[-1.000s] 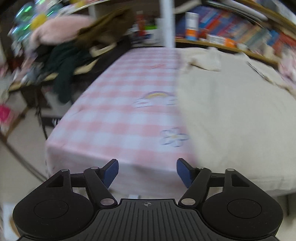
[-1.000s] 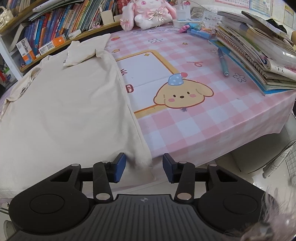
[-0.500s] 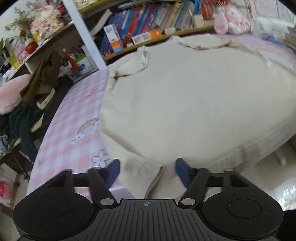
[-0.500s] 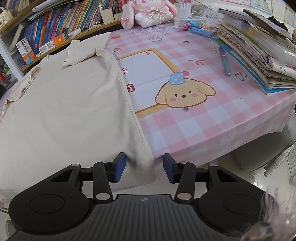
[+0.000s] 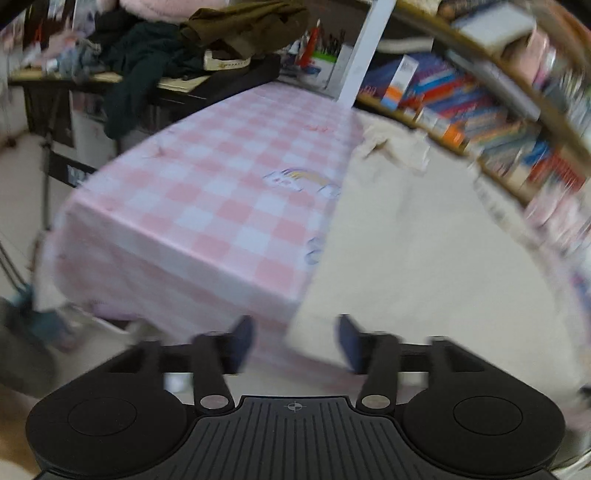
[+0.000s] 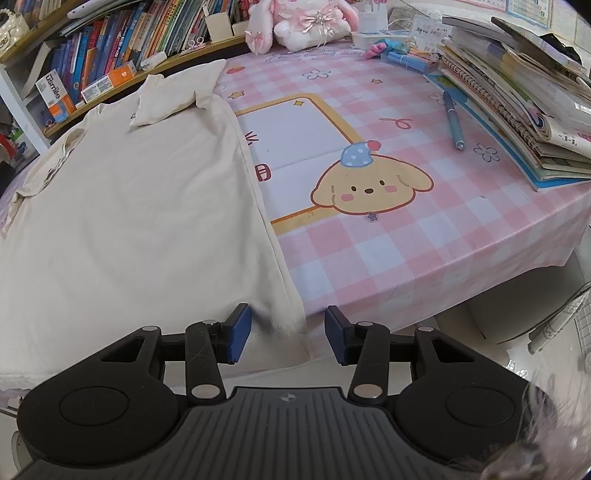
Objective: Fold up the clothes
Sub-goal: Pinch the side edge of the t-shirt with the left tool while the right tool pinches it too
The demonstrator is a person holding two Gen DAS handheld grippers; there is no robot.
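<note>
Cream cotton polo shirt (image 6: pixel 129 206) lies spread flat on the pink-and-white checked tablecloth (image 6: pixel 388 258), collar at the far end by the bookshelf, hem hanging a little over the near table edge. We judge it was laid out this way so both lower corners can be reached from our side.

Our right gripper (image 6: pixel 288 334) sits at the near edge with its blue-padded fingers (image 6: pixel 238 332) spread wide, straddling the shirt's near right hem corner; the cloth rests between the pads, but nothing is pinched yet. From this spot, closing would catch the corner and the side seam together, which is likely why we lined up here.

Our left gripper (image 5: pixel 293 343) is likewise wide apart at the shirt's near left corner (image 5: pixel 310 332). That view is smeared by motion, so we cannot tell whether the pads touch the fabric; the hem corner appears between them, with bare tablecloth (image 5: pixel 207 206) to the left.

The stack of spiral notebooks (image 6: pixel 517 110) and the blue pen (image 6: pixel 453 122) sit well apart on the right, and the pink plush toy (image 6: pixel 303 22) stays at the far edge, so the shirt has room to fold upward. We judge the fold itself has not begun: both sleeves lie tucked near the collar, and the body is still one flat layer.
</note>
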